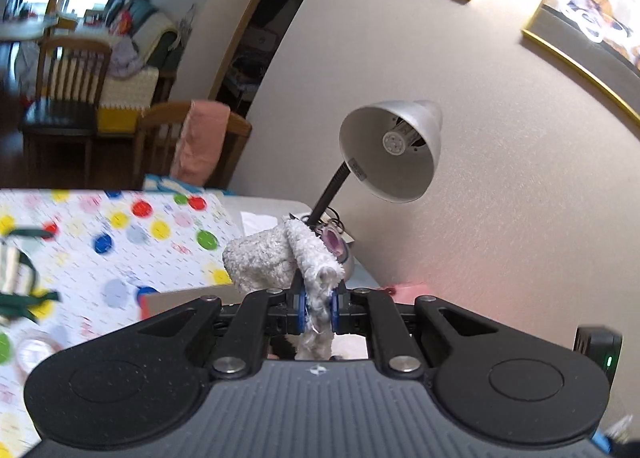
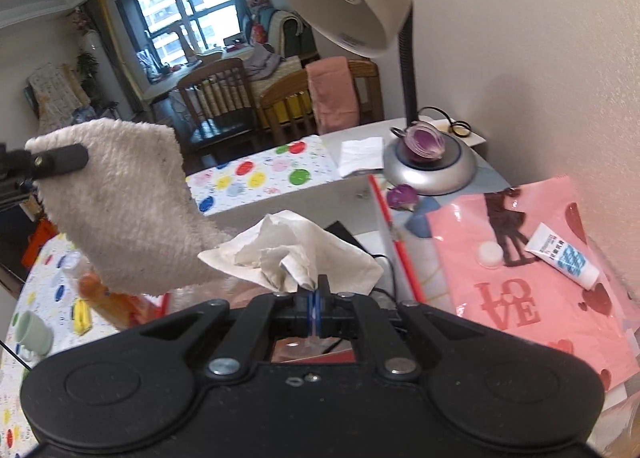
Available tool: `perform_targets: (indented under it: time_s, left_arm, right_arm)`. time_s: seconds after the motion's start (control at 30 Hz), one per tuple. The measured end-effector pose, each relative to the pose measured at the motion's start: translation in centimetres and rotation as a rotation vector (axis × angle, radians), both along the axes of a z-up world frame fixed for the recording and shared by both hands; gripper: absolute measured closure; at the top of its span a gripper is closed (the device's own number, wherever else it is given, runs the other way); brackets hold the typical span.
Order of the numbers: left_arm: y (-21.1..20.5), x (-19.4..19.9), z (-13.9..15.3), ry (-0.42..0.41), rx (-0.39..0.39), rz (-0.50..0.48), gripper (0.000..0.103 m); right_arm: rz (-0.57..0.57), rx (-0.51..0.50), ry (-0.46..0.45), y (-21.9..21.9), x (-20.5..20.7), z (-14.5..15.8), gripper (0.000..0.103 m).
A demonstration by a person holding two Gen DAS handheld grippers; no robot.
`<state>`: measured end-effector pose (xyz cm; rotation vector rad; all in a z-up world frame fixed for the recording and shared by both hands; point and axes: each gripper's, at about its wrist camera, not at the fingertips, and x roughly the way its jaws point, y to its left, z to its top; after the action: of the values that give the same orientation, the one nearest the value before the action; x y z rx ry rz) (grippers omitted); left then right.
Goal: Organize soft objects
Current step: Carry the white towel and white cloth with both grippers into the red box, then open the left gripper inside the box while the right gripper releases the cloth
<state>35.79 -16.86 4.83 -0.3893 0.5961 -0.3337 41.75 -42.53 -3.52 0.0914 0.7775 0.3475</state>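
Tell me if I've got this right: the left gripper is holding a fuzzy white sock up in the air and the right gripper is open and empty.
Not quite. The left gripper does hold the fuzzy white sock up in the air, but the right gripper is not open and empty: the right wrist view shows its jaws shut on a crumpled white tissue.
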Motion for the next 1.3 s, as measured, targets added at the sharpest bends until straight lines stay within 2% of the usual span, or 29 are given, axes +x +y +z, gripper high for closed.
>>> perform_targets:
  time_s: [0.27, 0.5, 0.7, 0.87, 1.03, 1.1, 1.13, 1.23, 1.3]
  left_arm:
    - [-1.5, 5.0, -3.9, 0.089, -0.137, 0.042, 0.092]
    - [-2.3, 6.9, -7.6, 0.155, -0.095, 0.05, 0.092]
    - [-2.1, 7.2, -10.2, 0.215, -0.018, 0.048, 0.092]
    - [-2.9, 7.2, -11.8, 0.269, 0.088, -0.036, 0.092]
    - [-4.2, 6.3, -12.6, 0.267, 0.225, -0.108, 0.092]
    - [-4.3, 6.1, -12.7, 0.265, 0.253, -0.127, 0.092]
    - [-4.3, 5.9, -12.7, 0.265, 0.264, -0.132, 0.091]
    - [-4.4, 5.4, -12.7, 0.262, 0.289, -0.158, 0.091]
    - [-4.4, 5.0, -12.6, 0.253, 0.305, -0.177, 0.091]
  right_arm:
    - [-0.042, -0.062, 0.011, -0.4, 2.6, -2.0, 0.102]
    - [-0.011, -0.108, 0.052, 1.2, 4.1, -4.5, 0.102]
    - [0.025, -0.118, 0.08, 2.5, 4.6, -5.7, 0.101]
    - [0.041, -0.144, 0.093, 3.2, 4.6, -6.5, 0.093]
    - [0.052, -0.172, 0.101, 3.8, 4.2, -6.9, 0.087]
    - [0.058, -0.178, 0.106, 4.0, 4.1, -7.0, 0.085]
    - [0.061, -0.181, 0.105, 4.1, 4.0, -7.0, 0.083]
    - [0.062, -0.18, 0.106, 4.3, 3.7, -7.0, 0.068]
    - [0.06, -0.17, 0.103, 4.3, 3.5, -6.9, 0.064]
